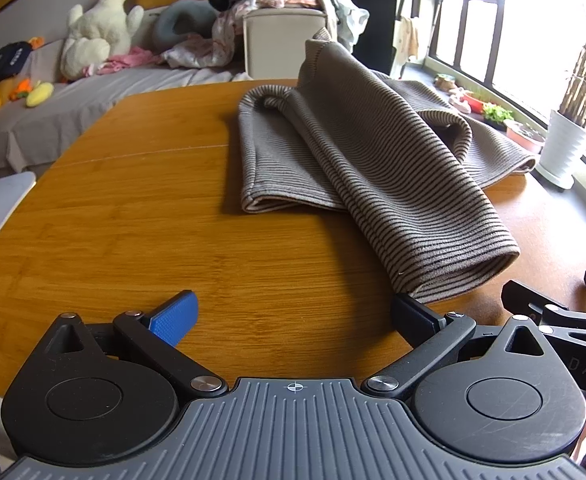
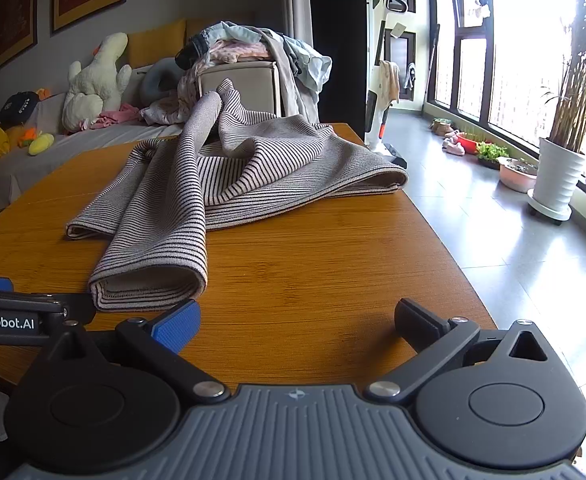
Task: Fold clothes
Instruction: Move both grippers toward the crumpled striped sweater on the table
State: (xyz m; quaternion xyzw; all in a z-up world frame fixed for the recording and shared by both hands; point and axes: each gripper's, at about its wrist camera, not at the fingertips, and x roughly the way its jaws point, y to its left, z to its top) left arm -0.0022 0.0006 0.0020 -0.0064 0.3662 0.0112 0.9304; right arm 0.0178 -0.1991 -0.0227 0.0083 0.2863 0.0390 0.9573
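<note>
A grey knit garment with thin dark stripes (image 1: 373, 152) lies partly folded on the wooden table (image 1: 133, 208). One long folded part reaches toward me and ends near the front edge (image 2: 153, 276). My left gripper (image 1: 293, 316) is open and empty, low over the table, its right finger next to the garment's near end. My right gripper (image 2: 297, 320) is open and empty, just right of that same end. The left gripper's body shows at the left edge of the right wrist view (image 2: 13, 316).
A beige hamper (image 1: 285, 44) heaped with clothes stands behind the table. A sofa with a white plush duck (image 1: 97, 28) and toys is at the back left. A white potted plant (image 2: 557, 176) and small pots stand on the floor by the windows at right.
</note>
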